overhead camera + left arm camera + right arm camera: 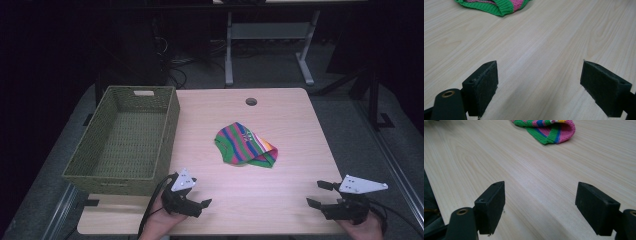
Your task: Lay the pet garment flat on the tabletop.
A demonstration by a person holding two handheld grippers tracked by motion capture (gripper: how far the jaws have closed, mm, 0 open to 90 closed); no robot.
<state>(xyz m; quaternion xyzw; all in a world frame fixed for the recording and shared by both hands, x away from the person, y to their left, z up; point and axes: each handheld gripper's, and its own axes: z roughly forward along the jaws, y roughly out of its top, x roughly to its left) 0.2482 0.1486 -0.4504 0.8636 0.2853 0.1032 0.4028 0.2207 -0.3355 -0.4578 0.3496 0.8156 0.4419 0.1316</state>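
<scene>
The striped cloth (246, 145) lies mid-surface, ahead of both my grippers, long axis running left-right. My left gripper (192, 196) sits slightly nearer than my right gripper (318, 194); both stand apart, empty.

My left tongs (196, 205) sit low at the near edge, held in my left hand (161, 222), and they point to the right and a little forward. Their jaws stand wide apart with nothing between them. My right tongs (320, 194) are held in my right hand (361, 229) and point to the left. Their jaws are also spread wide and hold nothing.
</scene>
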